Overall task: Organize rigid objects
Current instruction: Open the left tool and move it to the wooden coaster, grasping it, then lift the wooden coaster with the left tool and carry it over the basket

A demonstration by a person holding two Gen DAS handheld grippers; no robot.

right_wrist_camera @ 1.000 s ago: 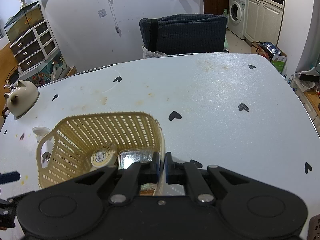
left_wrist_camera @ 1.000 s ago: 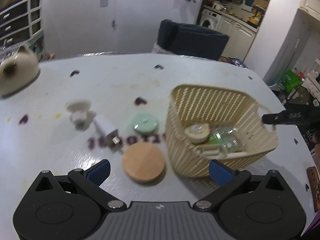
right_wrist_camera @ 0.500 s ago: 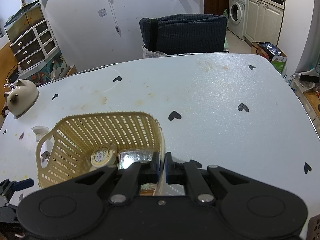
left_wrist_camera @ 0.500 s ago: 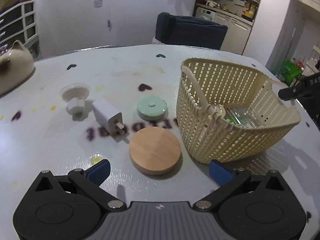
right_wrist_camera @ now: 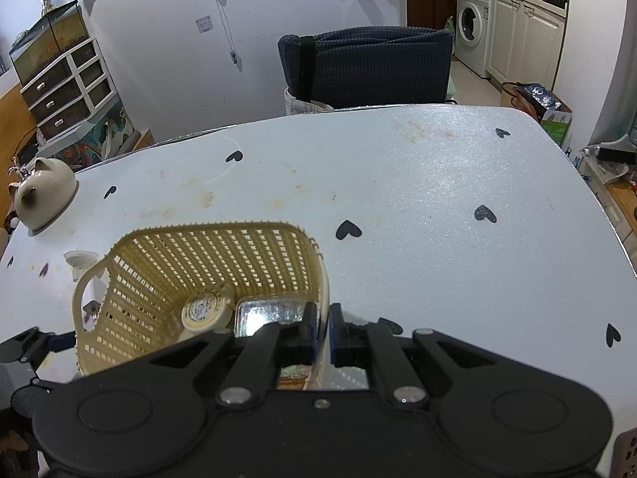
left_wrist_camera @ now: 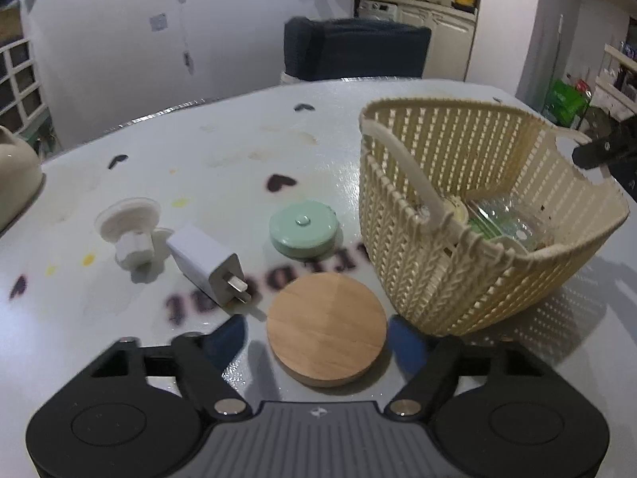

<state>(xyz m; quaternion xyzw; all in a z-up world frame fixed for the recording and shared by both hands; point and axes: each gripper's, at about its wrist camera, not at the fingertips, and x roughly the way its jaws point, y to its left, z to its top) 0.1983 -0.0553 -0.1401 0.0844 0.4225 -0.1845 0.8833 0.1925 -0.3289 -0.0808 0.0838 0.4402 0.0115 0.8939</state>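
Observation:
A round wooden disc lies flat on the table between the blue pads of my left gripper. Its jaws are closing, and a small gap shows on each side of the disc. Beyond it lie a white plug charger, a pale green round case and a white suction hook. The cream woven basket stands to the right. My right gripper is shut on the basket's near rim. Inside lie a round tin and a clear box.
A cream cat-shaped pot sits at the table's far left edge. A dark chair stands behind the far edge. The white table with black hearts stretches bare to the right of the basket.
My left gripper has sunk toward the table and levelled out. Its jaws have narrowed around the wooden disc. The right gripper and the basket have stayed put.

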